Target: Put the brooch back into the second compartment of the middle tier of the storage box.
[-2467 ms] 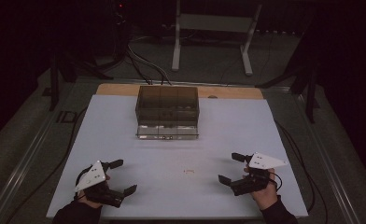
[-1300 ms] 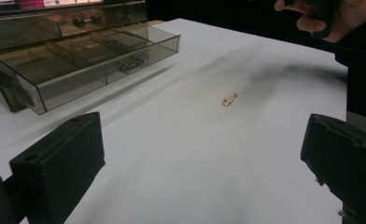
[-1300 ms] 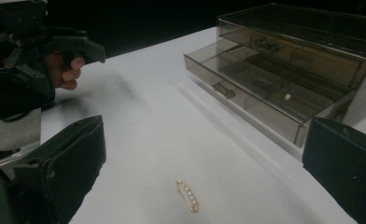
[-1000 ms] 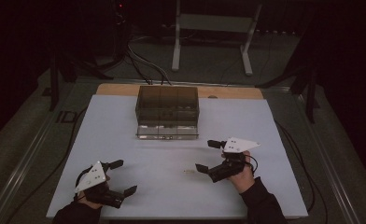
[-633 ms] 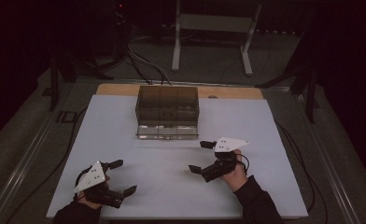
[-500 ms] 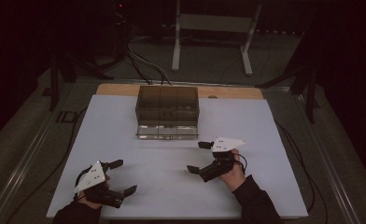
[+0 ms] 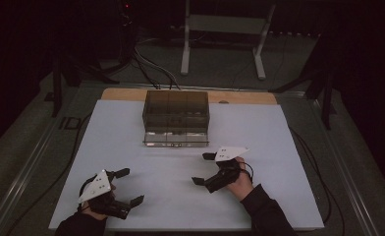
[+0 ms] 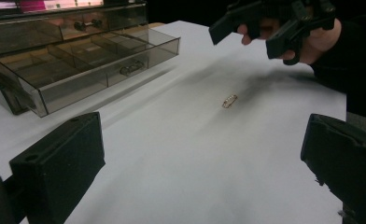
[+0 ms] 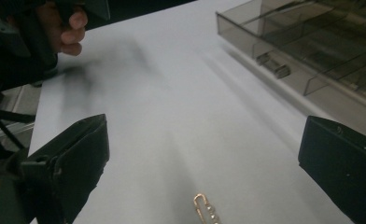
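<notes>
**Right Gripper Over Gold Clasp, Jaws Apart**

Right gripper (image 7: 204, 169): jaws wide apart, empty, poised above the gold clasp (image 9: 205, 208). Clasp flat on the white table (image 7: 288, 147), between and just ahead of those jaws, long axis roughly along the gripper's line of sight. Left gripper (image 7: 129, 187): jaws apart, empty, well back from the clasp, so the farther hand. Beyond the clasp: smoked drawer box (image 7: 176, 117), bottom drawer pulled open.

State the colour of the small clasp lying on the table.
Gold-coloured; the clasp shows best in the left gripper view.
</notes>
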A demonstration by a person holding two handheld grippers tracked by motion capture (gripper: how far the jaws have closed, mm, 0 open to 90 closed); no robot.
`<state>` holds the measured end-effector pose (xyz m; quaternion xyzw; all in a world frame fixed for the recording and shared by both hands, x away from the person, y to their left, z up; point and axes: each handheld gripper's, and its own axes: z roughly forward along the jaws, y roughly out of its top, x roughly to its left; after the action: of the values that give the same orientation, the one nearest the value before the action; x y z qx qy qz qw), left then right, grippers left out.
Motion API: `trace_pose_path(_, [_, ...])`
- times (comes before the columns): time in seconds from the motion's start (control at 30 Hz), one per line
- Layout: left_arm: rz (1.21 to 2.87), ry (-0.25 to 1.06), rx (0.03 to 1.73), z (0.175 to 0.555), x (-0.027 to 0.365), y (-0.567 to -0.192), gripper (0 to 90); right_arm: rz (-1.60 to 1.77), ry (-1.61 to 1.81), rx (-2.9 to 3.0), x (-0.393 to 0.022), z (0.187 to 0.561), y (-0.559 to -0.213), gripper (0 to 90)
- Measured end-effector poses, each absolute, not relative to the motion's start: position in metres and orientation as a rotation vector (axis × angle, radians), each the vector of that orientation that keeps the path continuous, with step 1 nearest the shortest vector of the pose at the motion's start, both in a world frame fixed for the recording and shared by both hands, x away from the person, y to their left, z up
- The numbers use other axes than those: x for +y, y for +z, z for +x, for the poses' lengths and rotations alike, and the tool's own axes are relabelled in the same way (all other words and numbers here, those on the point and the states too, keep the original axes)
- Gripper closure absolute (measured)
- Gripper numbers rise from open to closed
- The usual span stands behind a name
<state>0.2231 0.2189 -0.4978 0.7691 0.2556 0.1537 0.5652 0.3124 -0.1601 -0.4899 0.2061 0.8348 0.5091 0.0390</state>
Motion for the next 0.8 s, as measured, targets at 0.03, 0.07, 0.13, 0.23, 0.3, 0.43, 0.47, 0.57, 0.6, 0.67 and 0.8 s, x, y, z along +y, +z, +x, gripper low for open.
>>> trace_pose_path(0.03, [1.809, 0.36, 0.602, 0.223, 0.219, -0.498, 0.3, 0.647, 1.532, 2.557, -0.159, 0.312, -0.491, 1.8])
trace_pose_path(0.07, [1.811, 0.358, 0.601, 0.223, 0.219, -0.498, 0.3, 0.645, 1.523, 2.568, -0.158, 0.312, -0.493, 1.8])
trace_pose_path(0.13, [1.811, 0.36, 0.599, 0.223, 0.219, -0.498, 0.3, 0.657, 1.51, 2.577, -0.157, 0.311, -0.495, 1.8])
trace_pose_path(0.23, [1.803, 0.361, 0.602, 0.223, 0.22, -0.498, 0.3, 0.661, 1.475, 2.601, -0.155, 0.311, -0.499, 6.0])
trace_pose_path(0.3, [1.806, 0.357, 0.603, 0.223, 0.22, -0.498, 0.3, 0.689, 1.447, 2.601, -0.155, 0.311, -0.501, 10.2])
trace_pose_path(0.43, [1.805, 0.359, 0.6, 0.223, 0.22, -0.498, 0.3, 0.717, 1.428, 2.622, -0.157, 0.313, -0.504, 16.4])
trace_pose_path(0.47, [1.807, 0.358, 0.6, 0.223, 0.219, -0.498, 0.3, 0.728, 1.418, 2.633, -0.157, 0.313, -0.505, 18.2])
trace_pose_path(0.57, [1.806, 0.358, 0.6, 0.223, 0.219, -0.498, 0.3, 0.733, 1.385, 2.656, -0.157, 0.313, -0.507, 25.9])
trace_pose_path(0.6, [1.807, 0.358, 0.601, 0.223, 0.219, -0.498, 0.3, 0.735, 1.37, 2.659, -0.157, 0.313, -0.508, 27.6])
trace_pose_path(0.67, [1.809, 0.357, 0.601, 0.223, 0.219, -0.498, 0.3, 0.73, 1.329, 2.675, -0.157, 0.314, -0.509, 37.5])
trace_pose_path(0.8, [1.805, 0.357, 0.601, 0.223, 0.22, -0.498, 0.3, 0.707, 1.256, 2.691, -0.156, 0.314, -0.511, 49.6])
